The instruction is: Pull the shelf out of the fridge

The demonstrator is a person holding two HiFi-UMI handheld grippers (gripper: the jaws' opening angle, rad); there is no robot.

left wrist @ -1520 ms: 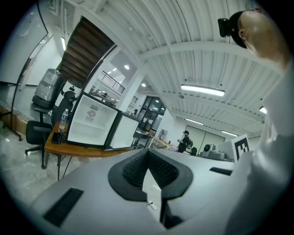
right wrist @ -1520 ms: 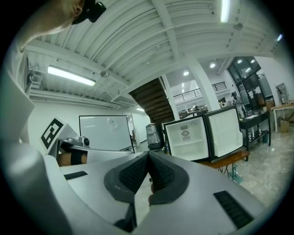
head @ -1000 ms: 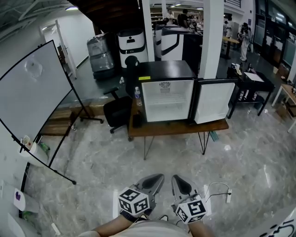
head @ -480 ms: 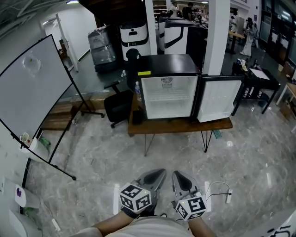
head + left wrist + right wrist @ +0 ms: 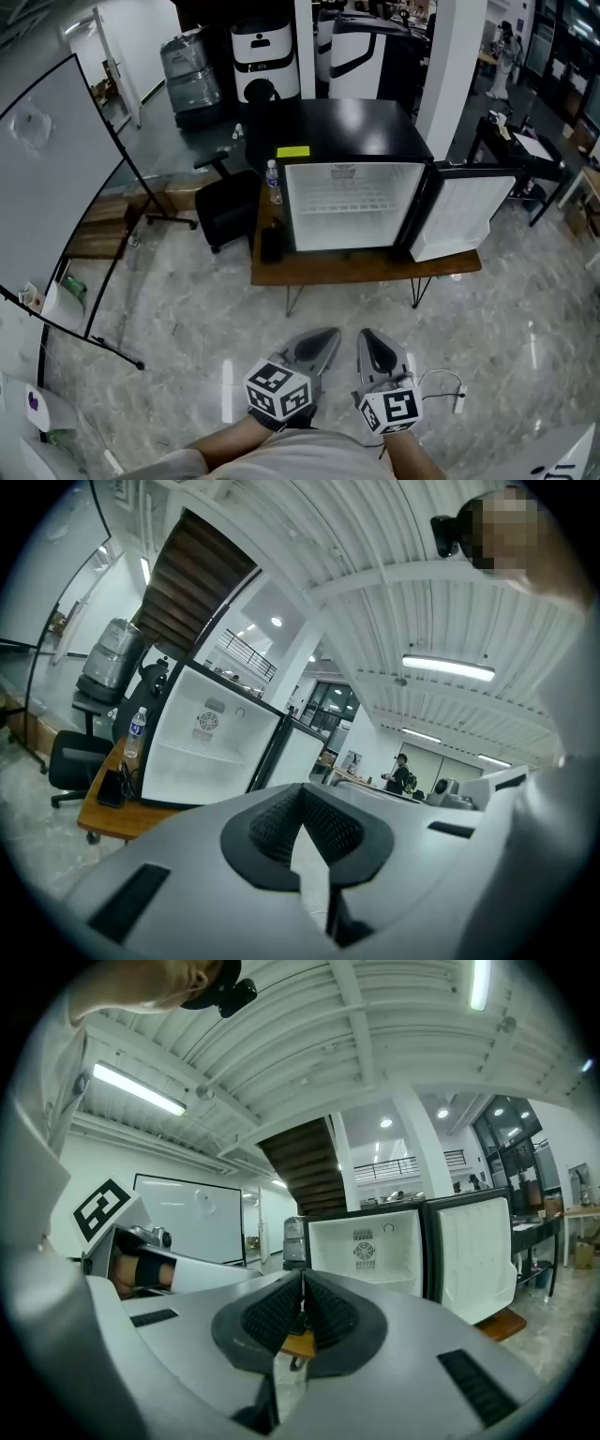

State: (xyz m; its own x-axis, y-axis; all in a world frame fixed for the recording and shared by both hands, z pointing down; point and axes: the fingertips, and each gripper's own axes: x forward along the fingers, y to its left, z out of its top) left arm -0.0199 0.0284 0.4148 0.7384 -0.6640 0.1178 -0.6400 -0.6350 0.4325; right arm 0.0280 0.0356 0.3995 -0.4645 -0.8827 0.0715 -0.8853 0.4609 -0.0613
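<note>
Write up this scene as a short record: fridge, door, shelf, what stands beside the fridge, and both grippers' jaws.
fridge: black, small, on a wooden table, across the floor from the person
door: swung open to the right
shelf: white, in place inside the fridge
beside fridge: water bottle at its left
left gripper: jaws together, empty
right gripper: jaws together, empty

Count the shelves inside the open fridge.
1. The wire shelf spans the fridge interior about midway up; from this distance, another could be missed.
</note>
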